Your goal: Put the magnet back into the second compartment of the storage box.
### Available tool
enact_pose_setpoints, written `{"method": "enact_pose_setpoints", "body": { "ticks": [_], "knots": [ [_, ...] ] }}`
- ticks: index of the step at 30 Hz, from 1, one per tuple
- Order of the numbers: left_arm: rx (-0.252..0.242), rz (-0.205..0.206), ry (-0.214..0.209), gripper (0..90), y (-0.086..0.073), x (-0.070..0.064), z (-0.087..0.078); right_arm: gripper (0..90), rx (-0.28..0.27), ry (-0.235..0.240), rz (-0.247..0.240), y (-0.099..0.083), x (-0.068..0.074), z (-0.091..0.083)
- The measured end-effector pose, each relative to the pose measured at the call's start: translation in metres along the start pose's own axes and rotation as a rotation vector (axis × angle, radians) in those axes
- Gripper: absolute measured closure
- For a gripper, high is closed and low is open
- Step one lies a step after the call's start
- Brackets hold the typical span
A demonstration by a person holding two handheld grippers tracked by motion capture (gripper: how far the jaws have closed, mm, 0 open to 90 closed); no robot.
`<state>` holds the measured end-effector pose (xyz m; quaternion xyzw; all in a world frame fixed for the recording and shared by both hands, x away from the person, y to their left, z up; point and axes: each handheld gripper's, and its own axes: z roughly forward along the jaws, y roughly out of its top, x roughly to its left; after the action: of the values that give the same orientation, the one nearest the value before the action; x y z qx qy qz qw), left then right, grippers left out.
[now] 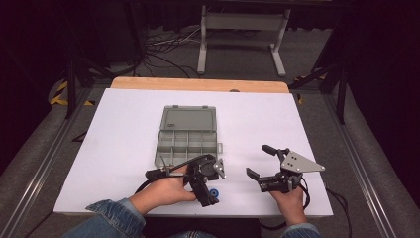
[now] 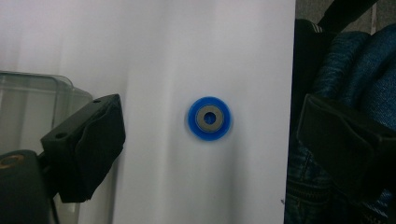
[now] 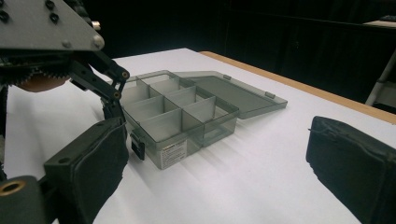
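Both grippers' jaws spread wide, empty; left gripper (image 2: pixel 210 135) straddles blue washer (image 2: pixel 209 117) at frame centre near bench (image 2: pixel 154 56) edge, a clumsy close could knock it off

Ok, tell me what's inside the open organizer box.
The compartments of the organizer box that face the right gripper view look empty, only grey dividers. In the high view the left gripper covers the box's near left corner, so that part can't be checked.

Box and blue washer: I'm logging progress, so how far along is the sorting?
Done: the box lies open, compartments looking empty. In hand: the left gripper hangs open over the blue washer, not gripping it. Left: grasp it and place it in the box. The right gripper waits open.
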<state>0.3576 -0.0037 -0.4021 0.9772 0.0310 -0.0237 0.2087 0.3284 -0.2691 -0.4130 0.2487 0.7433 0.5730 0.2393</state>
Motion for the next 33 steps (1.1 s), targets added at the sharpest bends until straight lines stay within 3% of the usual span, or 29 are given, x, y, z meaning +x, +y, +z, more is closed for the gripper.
{"method": "enact_pose_setpoints", "body": {
  "ticks": [14,23,33],
  "knots": [
    [0.056,0.006,-0.037,11.9,-0.002,0.001,0.020,5.9,0.001,0.003,0.002,0.000,0.000,0.000],
    [0.062,-0.001,-0.041,16.9,-0.003,0.003,0.025,5.9,-0.001,0.007,0.005,0.000,0.000,0.000],
    [0.079,0.015,-0.012,39.8,-0.003,0.001,0.028,5.9,0.002,0.007,0.002,0.000,0.000,0.000]
  ]
}}
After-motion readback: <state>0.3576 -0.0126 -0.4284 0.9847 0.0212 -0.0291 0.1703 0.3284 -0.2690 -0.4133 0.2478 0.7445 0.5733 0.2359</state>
